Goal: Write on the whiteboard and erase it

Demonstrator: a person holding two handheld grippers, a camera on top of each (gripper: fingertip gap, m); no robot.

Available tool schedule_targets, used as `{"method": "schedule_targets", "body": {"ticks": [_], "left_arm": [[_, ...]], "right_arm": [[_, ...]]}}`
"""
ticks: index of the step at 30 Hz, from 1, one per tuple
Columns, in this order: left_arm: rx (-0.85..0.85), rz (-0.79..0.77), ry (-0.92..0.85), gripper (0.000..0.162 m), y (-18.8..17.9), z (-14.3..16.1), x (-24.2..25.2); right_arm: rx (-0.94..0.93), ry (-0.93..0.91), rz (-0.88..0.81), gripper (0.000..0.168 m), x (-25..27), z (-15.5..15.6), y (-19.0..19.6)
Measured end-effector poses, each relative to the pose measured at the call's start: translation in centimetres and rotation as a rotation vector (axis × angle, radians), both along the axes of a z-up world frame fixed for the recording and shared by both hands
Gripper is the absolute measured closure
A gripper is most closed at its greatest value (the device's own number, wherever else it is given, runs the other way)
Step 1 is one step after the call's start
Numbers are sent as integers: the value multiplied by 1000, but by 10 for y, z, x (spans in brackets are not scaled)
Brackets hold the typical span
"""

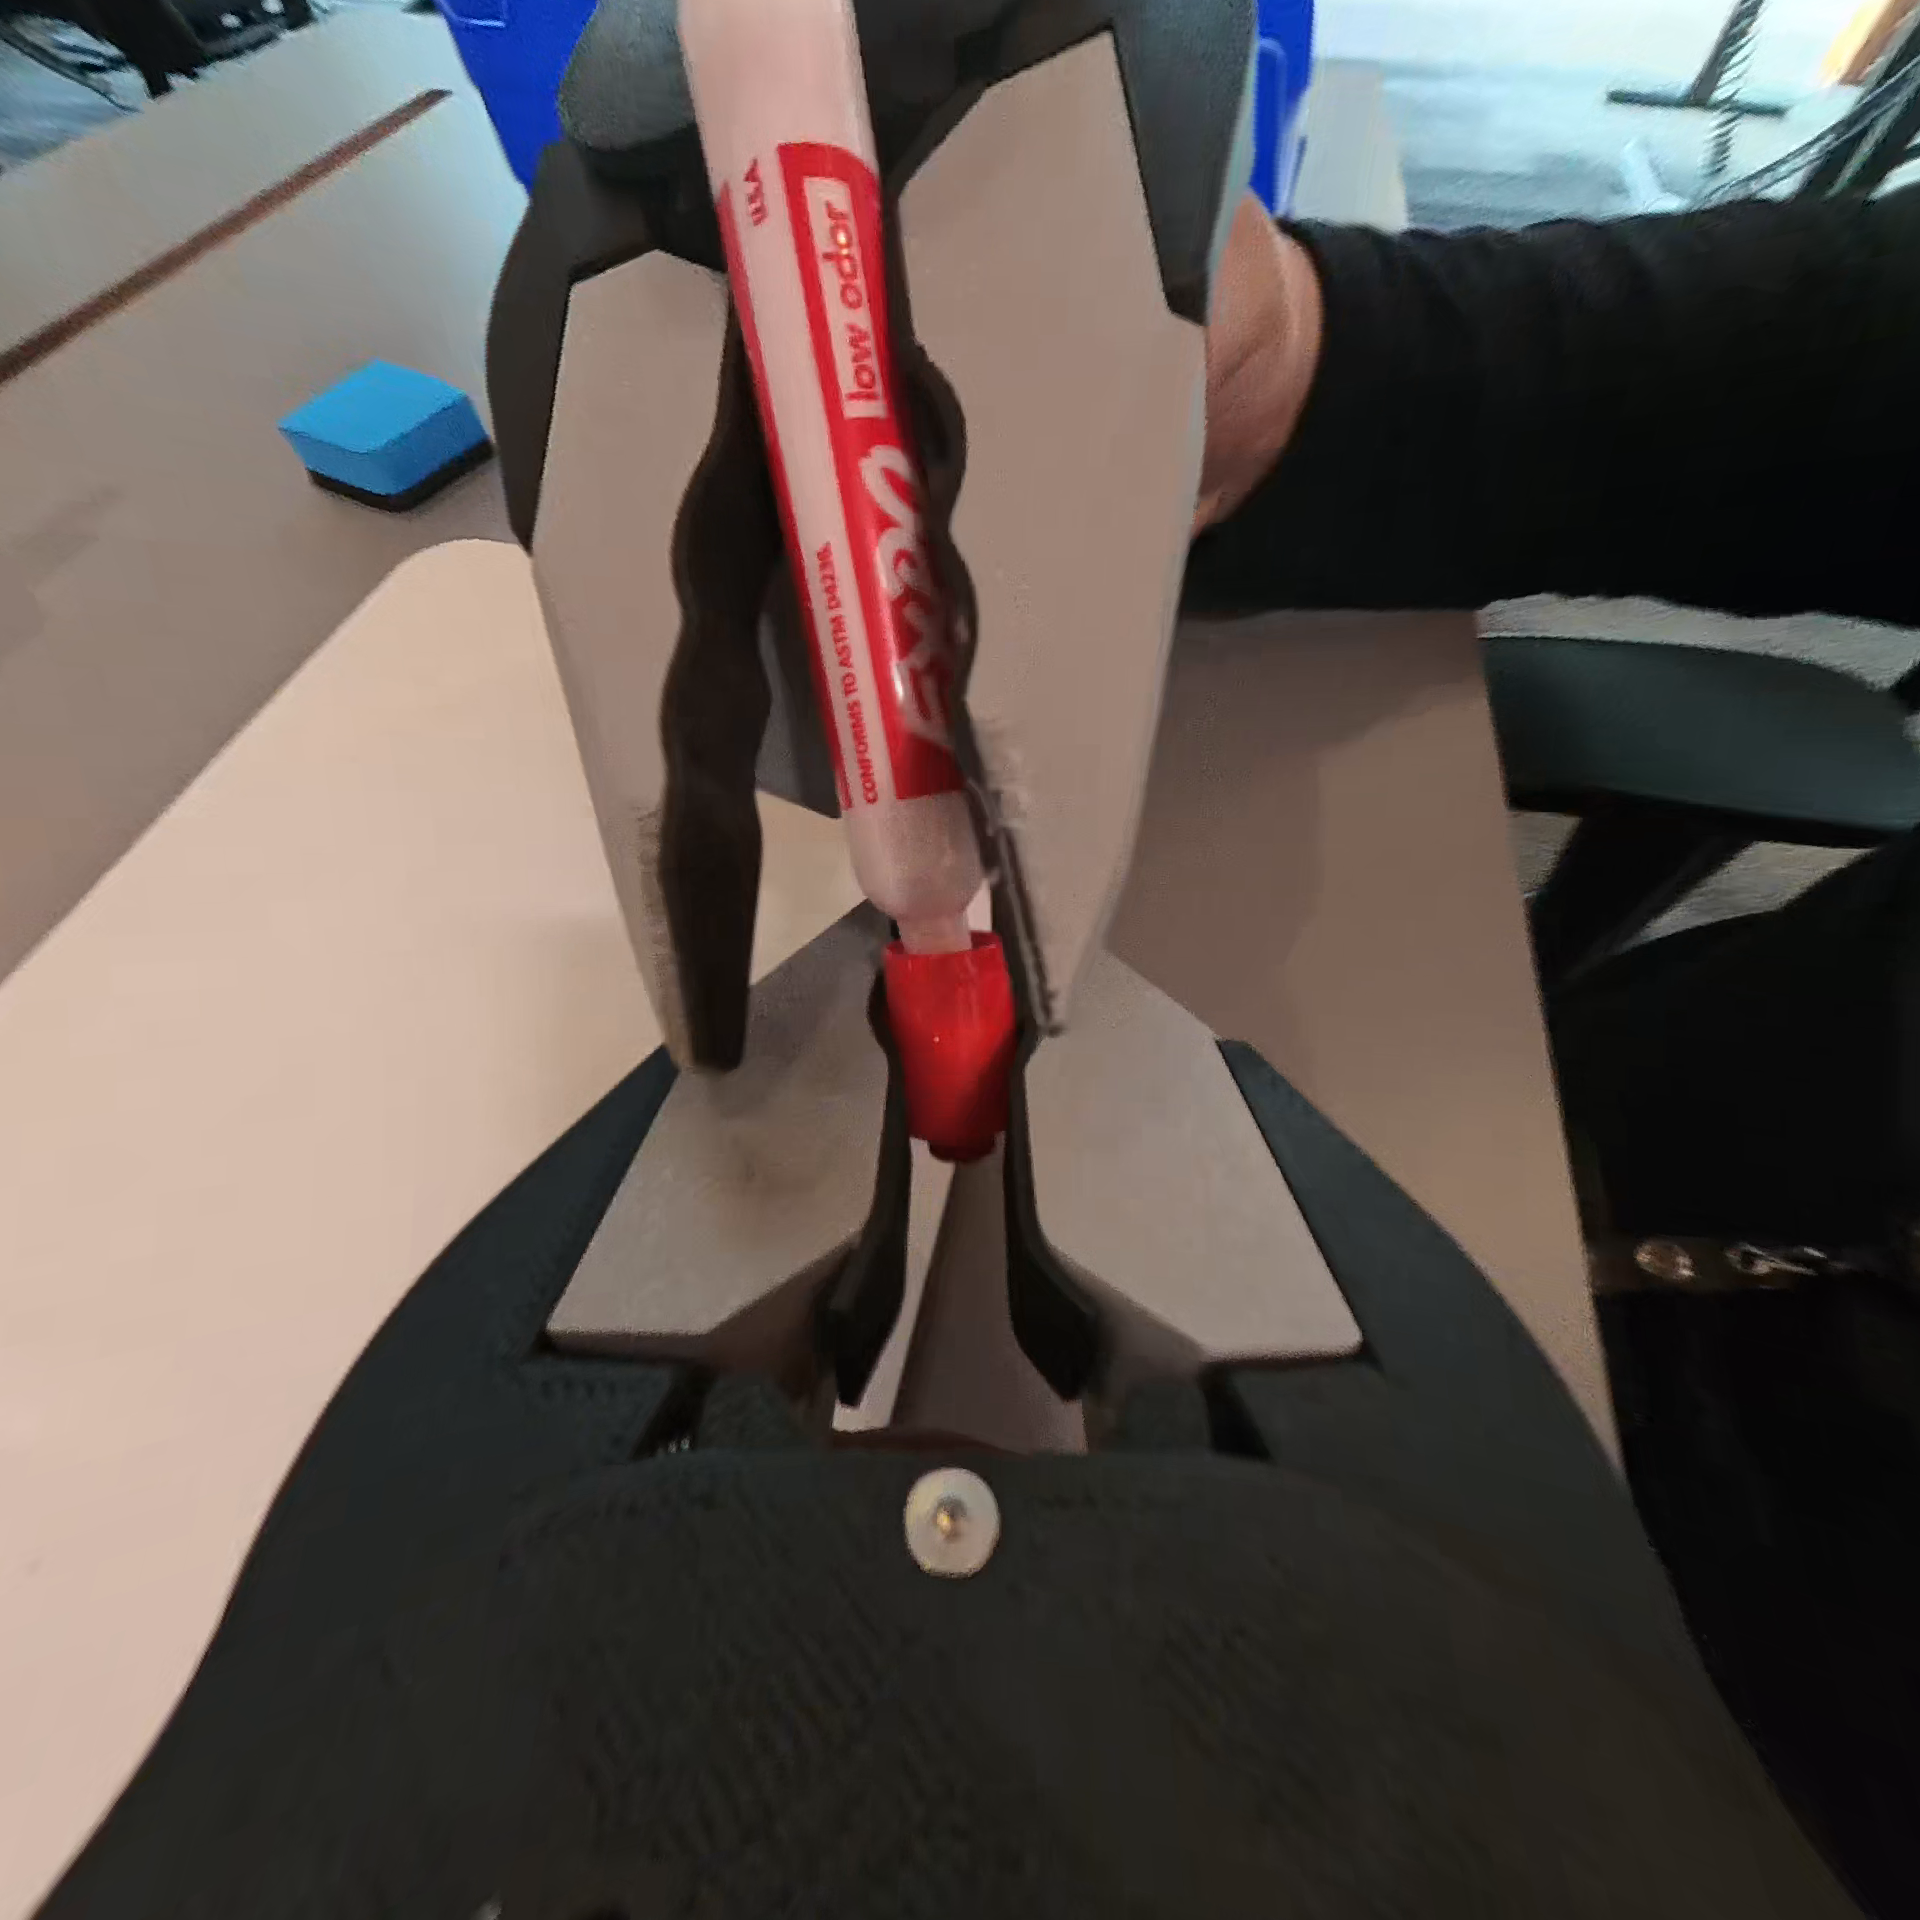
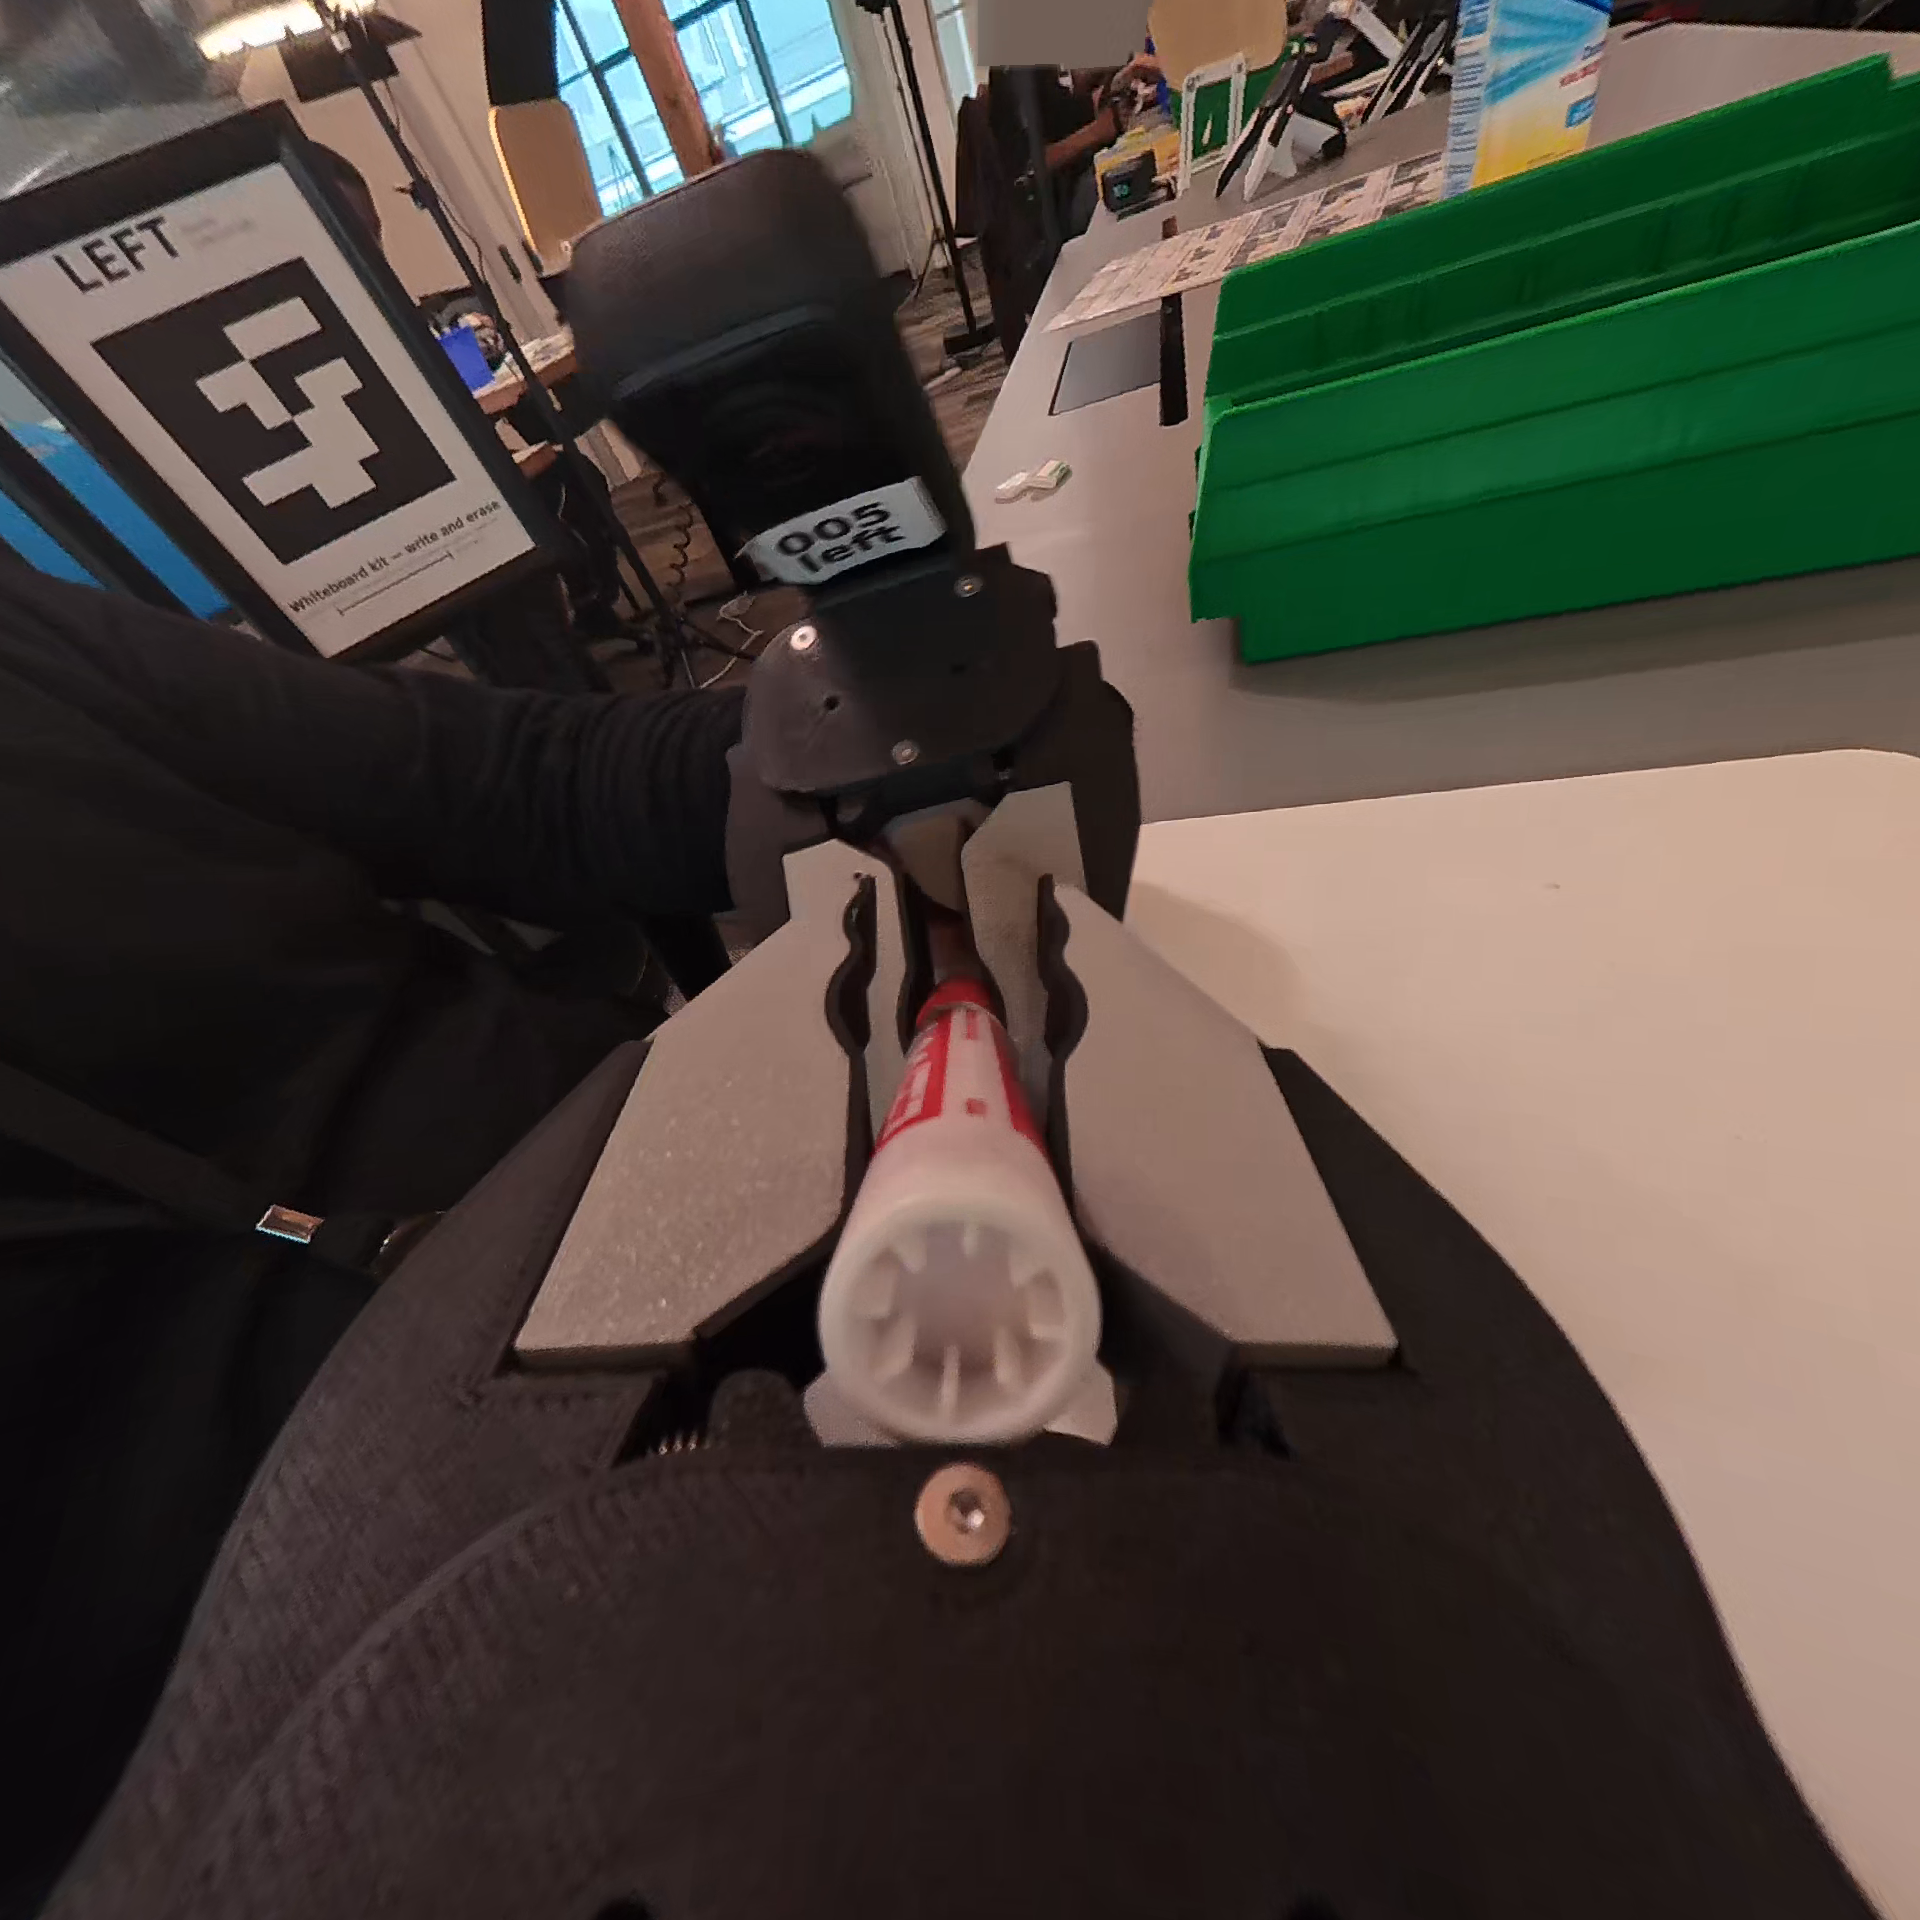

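Observation:
A white dry-erase marker with a red label (image 1: pixel 831 499) is held in the air between my two grippers, above the whiteboard (image 1: pixel 312 935). My left gripper (image 1: pixel 951 1039) is shut on its red cap (image 1: pixel 948 1060). A short white neck shows between the cap and the barrel. My right gripper (image 1: pixel 883 1029) comes in from above, shut on the barrel. In the right wrist view the marker's open back end (image 2: pixel 961 1330) faces the camera between my right gripper's (image 2: pixel 951 997) fingers. The left gripper (image 2: pixel 940 914) faces it at the marker's far end. A blue eraser (image 1: pixel 384 431) lies on the table to the left.
The whiteboard (image 2: pixel 1558 1091) lies flat on a grey table. Green bins (image 2: pixel 1558 436) stand behind it on the right. A framed sign on a stand (image 2: pixel 260 395) is at left. A person's hand (image 1: pixel 1257 353) and black sleeve hold the right gripper. An office chair (image 1: pixel 1683 727) is at right. One gripper's finger ends stand about 8 cm off the other's. My left tips are roughly 30 cm from the blue eraser (image 1: pixel 384 431).

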State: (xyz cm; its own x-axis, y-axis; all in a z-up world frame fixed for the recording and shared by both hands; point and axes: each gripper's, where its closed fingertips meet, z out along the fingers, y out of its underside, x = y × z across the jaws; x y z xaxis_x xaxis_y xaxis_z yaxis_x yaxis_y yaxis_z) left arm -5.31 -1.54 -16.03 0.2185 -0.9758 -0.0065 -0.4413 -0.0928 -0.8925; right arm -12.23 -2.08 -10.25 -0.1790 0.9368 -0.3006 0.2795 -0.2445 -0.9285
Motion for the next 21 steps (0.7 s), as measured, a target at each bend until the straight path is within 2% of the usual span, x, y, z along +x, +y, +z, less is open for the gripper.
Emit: {"method": "schedule_targets", "body": {"ticks": [5, 10, 16, 21], "left_arm": [[202, 99, 80, 151, 13, -3, 2], [217, 121, 74, 152, 17, -1, 0], [320, 181, 117, 152, 26, -1, -2], [341, 191, 81, 152, 25, 6, 0]], "right_arm": [[-36, 49, 6, 136, -2, 5, -1], [-41, 60, 17, 137, -3, 7, -3], [-97, 100, 11, 133, -5, 12, -1], [-18, 92, -12, 139, -3, 12, 1]]}}
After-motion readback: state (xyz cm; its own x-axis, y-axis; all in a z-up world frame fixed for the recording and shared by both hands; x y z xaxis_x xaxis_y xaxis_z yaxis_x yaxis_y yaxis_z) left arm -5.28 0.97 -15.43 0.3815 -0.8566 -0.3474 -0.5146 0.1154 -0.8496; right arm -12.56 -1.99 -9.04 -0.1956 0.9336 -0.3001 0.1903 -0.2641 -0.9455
